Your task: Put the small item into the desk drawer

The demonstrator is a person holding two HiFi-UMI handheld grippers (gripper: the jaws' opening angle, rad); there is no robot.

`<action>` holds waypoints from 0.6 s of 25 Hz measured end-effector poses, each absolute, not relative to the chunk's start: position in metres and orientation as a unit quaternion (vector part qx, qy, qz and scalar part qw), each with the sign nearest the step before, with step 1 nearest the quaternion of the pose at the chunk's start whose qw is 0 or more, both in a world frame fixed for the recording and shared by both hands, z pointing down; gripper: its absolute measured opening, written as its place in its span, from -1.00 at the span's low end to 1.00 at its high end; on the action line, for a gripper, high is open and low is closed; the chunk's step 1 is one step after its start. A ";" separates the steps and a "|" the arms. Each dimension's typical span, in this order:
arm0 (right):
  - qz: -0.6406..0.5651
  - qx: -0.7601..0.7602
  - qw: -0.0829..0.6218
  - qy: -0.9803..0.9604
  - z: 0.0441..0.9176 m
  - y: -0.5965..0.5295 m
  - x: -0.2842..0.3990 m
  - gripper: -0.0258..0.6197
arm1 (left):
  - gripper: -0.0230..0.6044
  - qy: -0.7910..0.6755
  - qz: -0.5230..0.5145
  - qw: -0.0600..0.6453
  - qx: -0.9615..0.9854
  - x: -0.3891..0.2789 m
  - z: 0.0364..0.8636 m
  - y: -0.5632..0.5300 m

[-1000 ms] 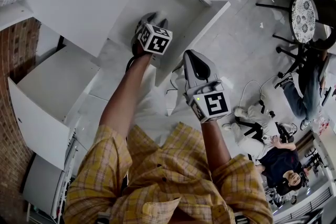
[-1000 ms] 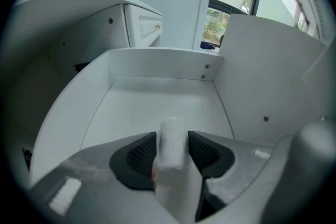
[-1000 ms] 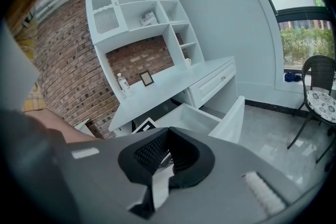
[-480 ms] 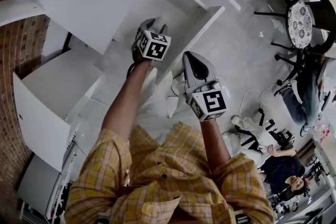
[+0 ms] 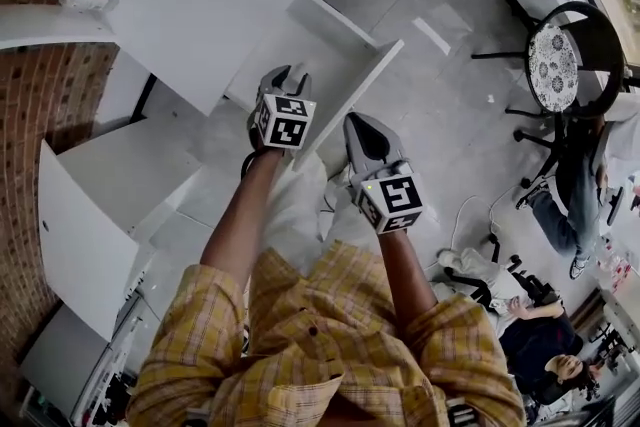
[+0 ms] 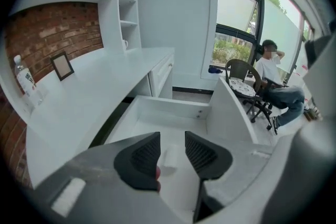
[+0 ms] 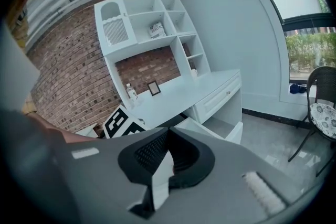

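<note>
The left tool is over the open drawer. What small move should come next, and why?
Probably lift the left tool straight up and back, out of the drawer. Its jaws stand apart, and the small white item seems to lie on the drawer's floor between them, not gripped, so the placing looks done.

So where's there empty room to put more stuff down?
Inside the open white drawer, the floor is bare from the small white item back to its rear wall. The white desk top is bare along its front edge. It is busier by the brick wall, where the clear plastic bottle and dark picture frame stand.
</note>
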State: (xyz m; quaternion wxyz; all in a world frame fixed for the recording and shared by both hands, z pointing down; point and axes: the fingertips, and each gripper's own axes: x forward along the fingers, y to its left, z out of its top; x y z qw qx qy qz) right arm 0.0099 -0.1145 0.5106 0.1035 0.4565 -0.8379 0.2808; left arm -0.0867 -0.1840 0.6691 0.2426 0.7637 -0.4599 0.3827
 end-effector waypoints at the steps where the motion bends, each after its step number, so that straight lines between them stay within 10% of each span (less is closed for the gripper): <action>1: 0.278 0.456 0.104 -0.839 0.506 -0.115 0.011 -0.92 | -0.43 -0.465 0.375 0.243 0.764 -0.086 0.660 -0.182; 15: 0.225 0.445 0.093 -0.862 0.439 -0.127 0.029 -0.92 | -0.78 -0.531 0.274 0.181 0.781 -0.074 0.519 -0.179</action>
